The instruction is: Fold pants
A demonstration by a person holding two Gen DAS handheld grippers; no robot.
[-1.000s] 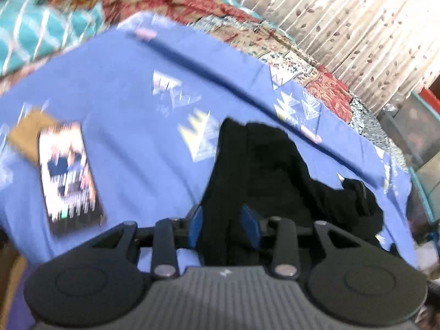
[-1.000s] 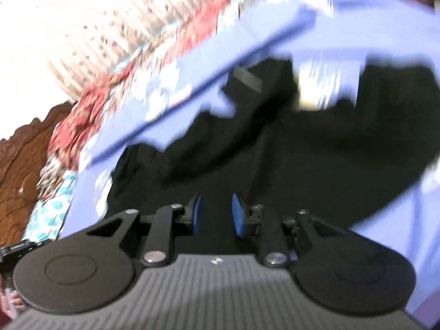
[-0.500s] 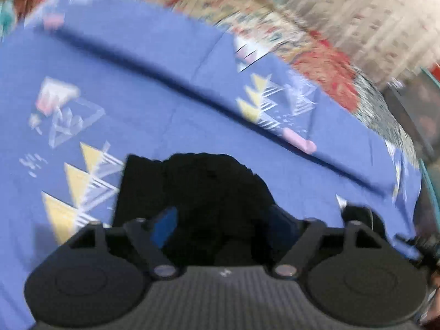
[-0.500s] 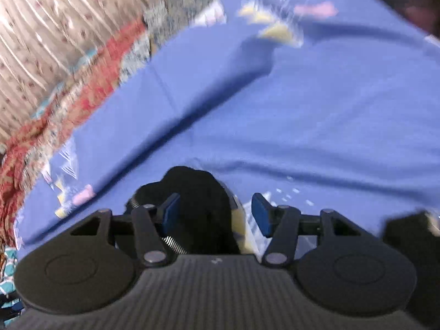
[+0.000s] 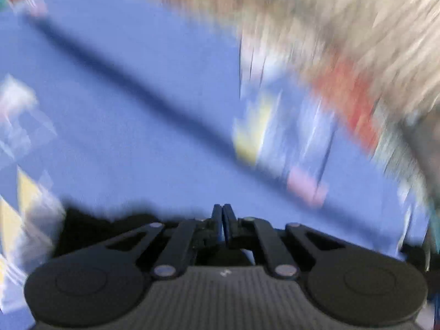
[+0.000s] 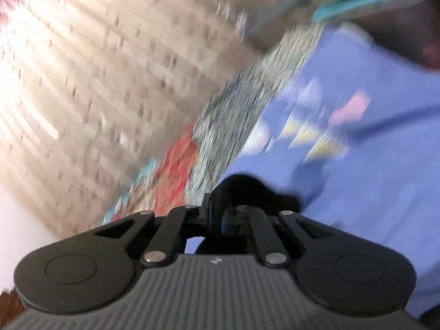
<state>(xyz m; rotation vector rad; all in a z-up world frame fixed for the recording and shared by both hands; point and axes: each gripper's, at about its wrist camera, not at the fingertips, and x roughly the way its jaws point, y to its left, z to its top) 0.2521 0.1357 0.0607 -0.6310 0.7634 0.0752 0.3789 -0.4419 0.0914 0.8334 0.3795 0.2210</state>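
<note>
Both views are smeared by motion. In the left wrist view my left gripper (image 5: 222, 216) is shut, its blue pads pressed together. The black pants (image 5: 93, 228) bunch under and to the left of the fingers, and a thin edge seems pinched low between them. My right gripper (image 6: 217, 206) is shut on a fold of the black pants (image 6: 242, 185), which bulges up past the fingertips. The pants lie on a blue bedsheet (image 5: 137, 151) with pale triangle prints.
A dark crease (image 5: 143, 96) runs slantwise across the sheet. A red patterned bedspread (image 6: 176, 165) borders the blue sheet (image 6: 371, 178), with a pale curtain (image 6: 96, 82) behind it. A teal-edged object (image 6: 371, 2) stands at the top right.
Both grippers had opened wide around the black fabric and have now snapped shut. Both views have swung across the sheet, the right one up towards the curtain.
</note>
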